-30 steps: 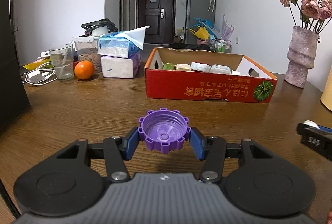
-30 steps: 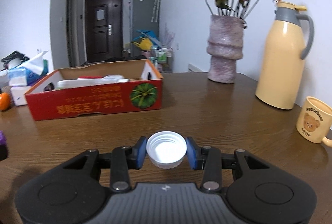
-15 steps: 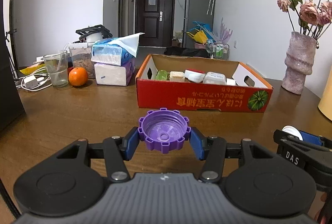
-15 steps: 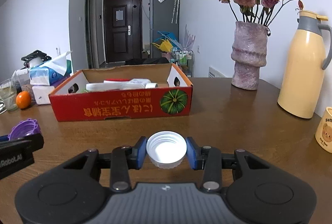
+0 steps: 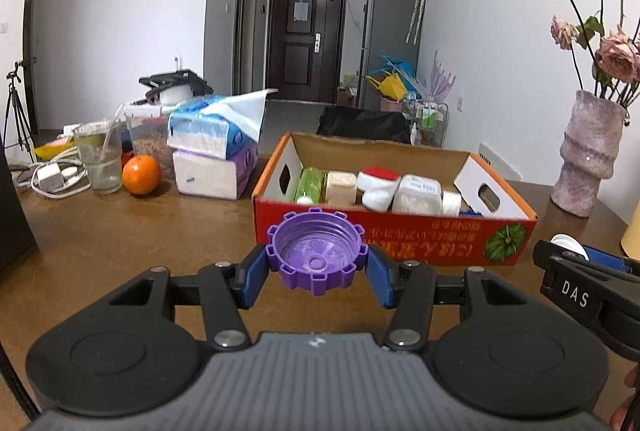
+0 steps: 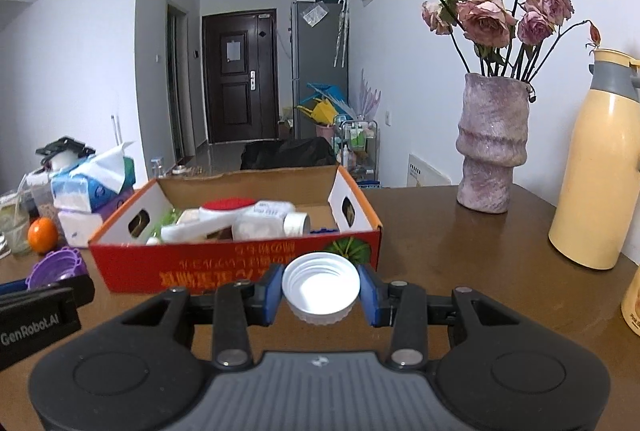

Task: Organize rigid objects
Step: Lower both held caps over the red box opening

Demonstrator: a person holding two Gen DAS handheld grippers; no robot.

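The left gripper [image 5: 317,264] is clamped on a purple notched cap [image 5: 316,251], hollow side up, its blue pads [image 5: 256,273] pressing the rim at nine and three o'clock. The right gripper [image 6: 320,289] is likewise closed on a white threaded cap [image 6: 321,286], also mouth upward. Both caps hang clear of the wooden table [image 5: 120,231], carried side by side; in the left wrist view the right tool shows at four o'clock, and in the right wrist view the left tool with its purple load sits at eight o'clock.

The red cardboard box [image 5: 394,235] lies straight ahead at twelve o'clock of each cap, its near wall just beyond them. Inside it lie a green bottle [image 5: 309,183], a white bottle with a red cap [image 5: 378,187] and other white containers, crowded toward the box's left and middle; the right end looks barer in the right wrist view.

This reads as the carry step: both caps are picked and are on the way to the box. The next move likely calls for lifting each cap over the near wall, finding a free patch among the bottles, then opening the jaws low enough that the caps do not bounce out. The two tools ride close together, so they need to keep apart at the drop.
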